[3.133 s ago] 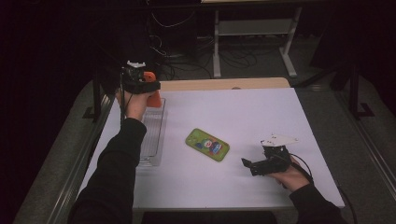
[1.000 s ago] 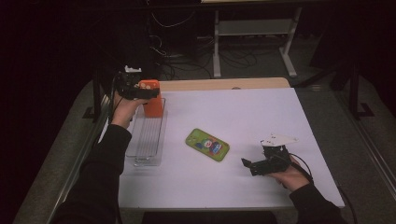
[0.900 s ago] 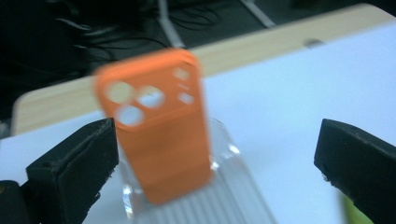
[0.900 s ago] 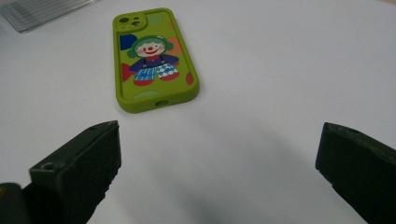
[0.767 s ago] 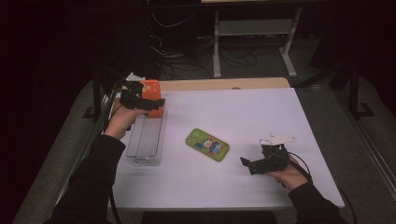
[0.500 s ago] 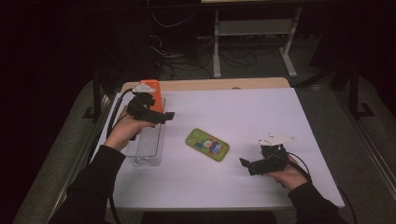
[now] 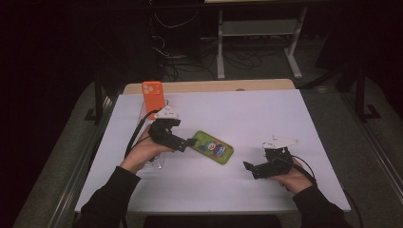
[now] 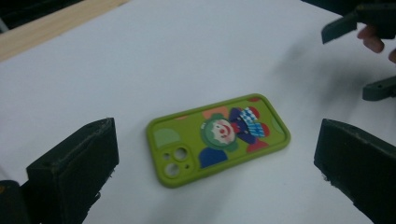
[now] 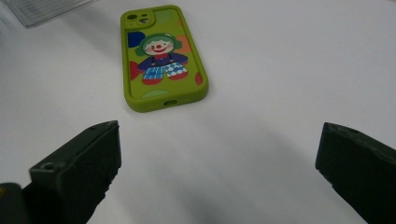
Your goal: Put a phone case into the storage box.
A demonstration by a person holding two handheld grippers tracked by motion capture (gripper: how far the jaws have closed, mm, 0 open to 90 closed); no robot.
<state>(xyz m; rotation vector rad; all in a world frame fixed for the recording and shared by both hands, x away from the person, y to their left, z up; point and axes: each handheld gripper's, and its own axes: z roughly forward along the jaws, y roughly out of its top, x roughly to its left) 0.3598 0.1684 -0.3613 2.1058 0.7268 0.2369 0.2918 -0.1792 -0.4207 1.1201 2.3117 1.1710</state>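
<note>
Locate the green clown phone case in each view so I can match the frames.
High view: the green clown phone case lies mid-table, just right of the left hand-held gripper.
Left gripper view: centre of frame, camera cutouts at lower left, between the open jaws.
Right gripper view: upper left of centre, camera cutouts at top.
Shared landmark: the clown print on the case, against the white table.

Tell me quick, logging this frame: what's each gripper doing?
Left gripper: open, empty, at the green phone case.
Right gripper: open, empty.

Green phone case mid-table, left claw beside it, right claw apart, orange case upright.
</note>
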